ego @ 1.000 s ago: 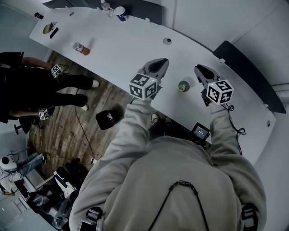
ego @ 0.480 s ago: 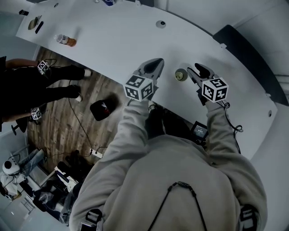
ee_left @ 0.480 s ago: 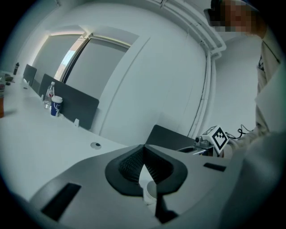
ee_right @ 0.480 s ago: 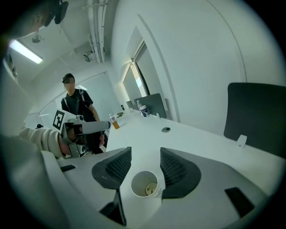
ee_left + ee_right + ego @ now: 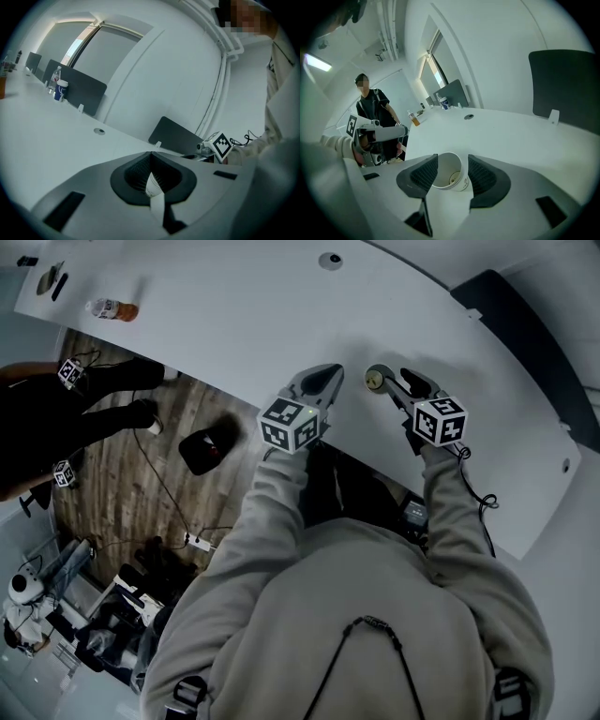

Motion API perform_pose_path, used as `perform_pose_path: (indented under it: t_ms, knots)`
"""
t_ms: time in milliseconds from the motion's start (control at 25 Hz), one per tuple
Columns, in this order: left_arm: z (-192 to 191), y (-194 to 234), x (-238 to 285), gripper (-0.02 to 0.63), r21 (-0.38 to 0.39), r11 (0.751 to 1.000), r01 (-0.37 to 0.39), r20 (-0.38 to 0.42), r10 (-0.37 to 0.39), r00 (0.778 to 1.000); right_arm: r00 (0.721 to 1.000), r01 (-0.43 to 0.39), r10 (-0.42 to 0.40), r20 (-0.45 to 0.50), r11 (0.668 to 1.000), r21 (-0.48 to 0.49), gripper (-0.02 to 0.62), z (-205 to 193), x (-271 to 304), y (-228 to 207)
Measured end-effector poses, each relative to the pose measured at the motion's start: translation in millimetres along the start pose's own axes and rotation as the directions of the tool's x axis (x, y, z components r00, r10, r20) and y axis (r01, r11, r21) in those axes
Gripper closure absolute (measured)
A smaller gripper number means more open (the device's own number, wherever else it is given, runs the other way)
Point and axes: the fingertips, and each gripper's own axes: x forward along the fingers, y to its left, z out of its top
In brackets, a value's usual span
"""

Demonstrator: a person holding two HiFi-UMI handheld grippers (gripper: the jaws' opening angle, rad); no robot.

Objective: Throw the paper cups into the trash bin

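Pinching one paper cup (image 5: 151,185), left hand-held gripper (image 5: 330,377), right hand-held gripper (image 5: 453,160) just opened round second cup (image 5: 451,176)

Head view looks steeply down; both gripper views skim the shared table (image 5: 234,324).

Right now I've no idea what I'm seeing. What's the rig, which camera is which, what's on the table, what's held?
No robot: a person holds a claw in each hand. One picture is from a head camera looking down; the other two ride on the claws. The white table carries a paper cup and, far off, a bottle. On the right claw the jaws have just been opening; the cup stands between them, not gripped. The left claw is shut on a white paper scrap, perhaps a crushed cup.
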Motion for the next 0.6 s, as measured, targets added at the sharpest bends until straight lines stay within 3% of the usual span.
perform_pose_path:
  t_ms: [320,440,600]
  knots:
    - [-26.2,3.5,2.6,0.604,-0.031,0.999,0.014,-0.039,-0.015,0.999,0.997,0.065,-0.064,-0.049,0.998,0.016,0.424,-17.0,14.4,-16.5]
    - [-23.9,3.1,2.0,0.603,-0.030,0.999,0.017,-0.038,-0.018,0.999,0.993,0.075,-0.076,-0.086,0.997,-0.021,0.540,-18.1,15.3,-16.6]
    - [-23.1,6.1,3.0,0.604,-0.037,0.999,0.016,-0.035,-0.017,0.999,0.987,0.087,-0.100,-0.127,0.991,-0.099,0.557,-17.3,19.2,-14.7]
